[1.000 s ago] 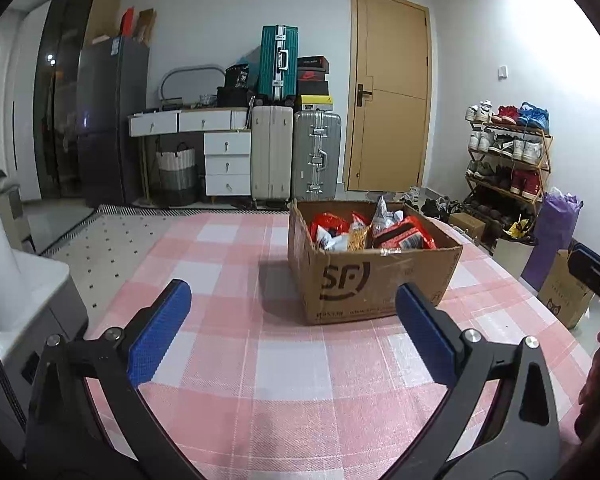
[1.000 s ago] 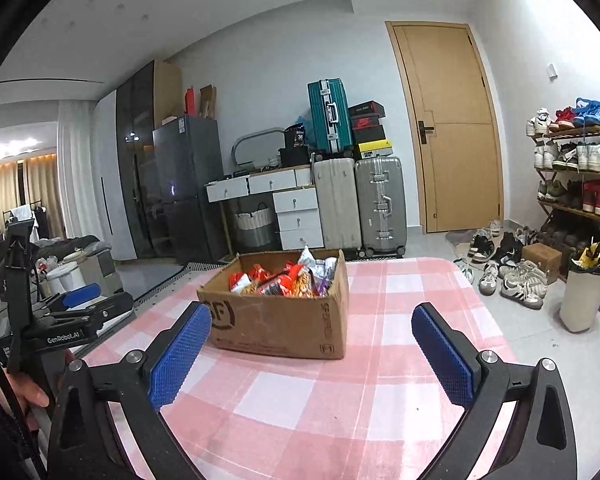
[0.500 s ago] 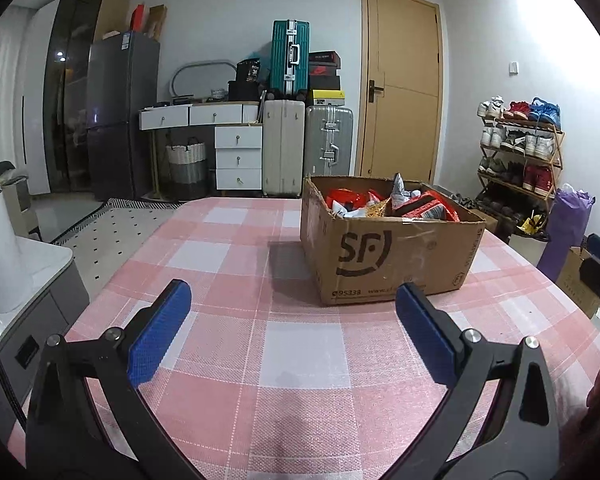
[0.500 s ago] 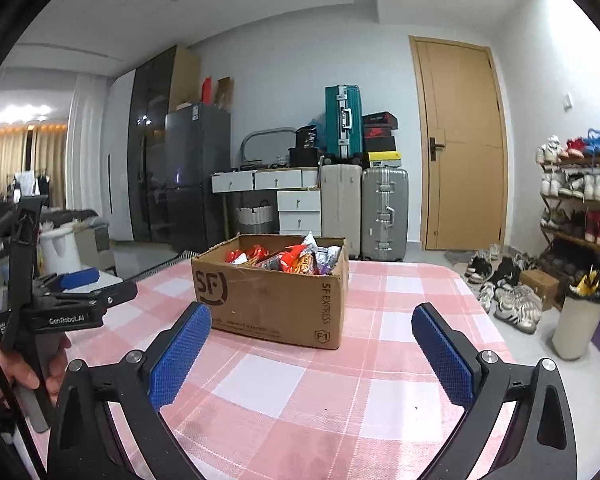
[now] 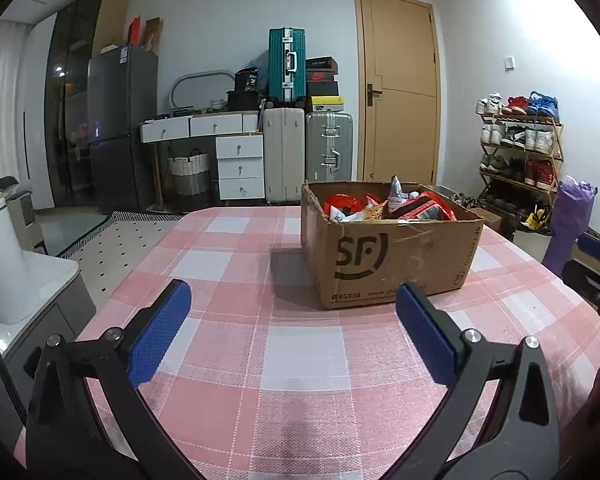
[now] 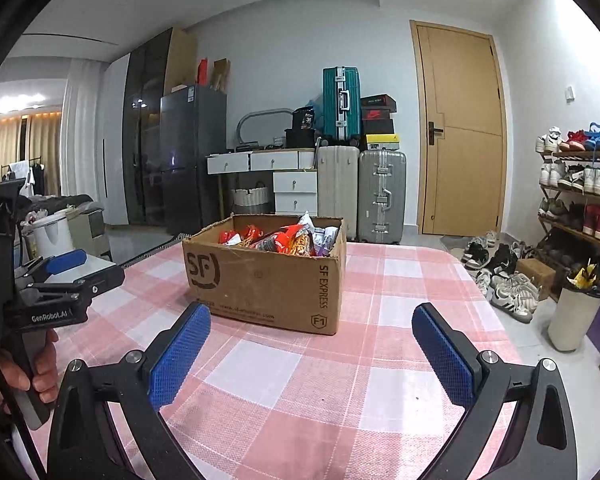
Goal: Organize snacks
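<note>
So the box (image 5: 388, 252) sits on the table (image 5: 300, 344), toward the far side, stuffed with snacks (image 6: 284, 240) that poke up past the rim. Both grippers are spread wide with nothing in them: the left hand-held gripper (image 5: 292, 332) hangs low over the checked cloth short of the box, and the right hand-held gripper (image 6: 312, 352) does the same from the other side.

What I'd worry about: those bags are piled loose and crinkly, so a pinch on one corner could drag its neighbours out or let it slip. The box looks light too, so a bump on the wall might shove it along the cloth. And with both grippers heading for one opening, they could clash.
</note>
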Motion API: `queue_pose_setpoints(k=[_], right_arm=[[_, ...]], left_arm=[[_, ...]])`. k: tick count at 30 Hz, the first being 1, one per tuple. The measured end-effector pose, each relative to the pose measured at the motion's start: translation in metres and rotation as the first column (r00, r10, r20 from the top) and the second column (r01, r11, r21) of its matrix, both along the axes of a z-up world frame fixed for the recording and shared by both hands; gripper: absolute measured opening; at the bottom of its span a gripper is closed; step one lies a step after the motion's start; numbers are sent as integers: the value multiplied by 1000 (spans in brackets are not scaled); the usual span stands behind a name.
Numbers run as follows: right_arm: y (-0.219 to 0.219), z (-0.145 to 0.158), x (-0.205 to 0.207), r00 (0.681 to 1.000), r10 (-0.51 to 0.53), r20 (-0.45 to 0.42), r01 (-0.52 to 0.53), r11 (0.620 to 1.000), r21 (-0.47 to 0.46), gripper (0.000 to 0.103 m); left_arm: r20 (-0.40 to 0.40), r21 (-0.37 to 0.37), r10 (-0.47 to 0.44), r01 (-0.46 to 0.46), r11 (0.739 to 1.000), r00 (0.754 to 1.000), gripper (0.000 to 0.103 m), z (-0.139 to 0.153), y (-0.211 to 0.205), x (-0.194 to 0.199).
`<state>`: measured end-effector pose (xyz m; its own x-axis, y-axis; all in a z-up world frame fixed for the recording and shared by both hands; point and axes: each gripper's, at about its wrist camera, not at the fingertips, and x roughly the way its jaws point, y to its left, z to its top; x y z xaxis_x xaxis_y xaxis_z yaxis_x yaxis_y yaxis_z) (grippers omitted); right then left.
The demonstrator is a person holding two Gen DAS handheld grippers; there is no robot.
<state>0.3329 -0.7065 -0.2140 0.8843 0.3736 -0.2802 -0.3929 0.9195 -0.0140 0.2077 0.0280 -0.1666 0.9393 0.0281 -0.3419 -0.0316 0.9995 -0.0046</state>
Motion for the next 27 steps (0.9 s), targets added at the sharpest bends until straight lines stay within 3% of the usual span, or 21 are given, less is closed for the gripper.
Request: queue_pose_setpoints(k=[27], right_arm=[[1,-4,2,1000,10,-2,-10,1000,0,103]], left_arm=[[22,8,18,-18,1000,1000,102,-1,0,-9]])
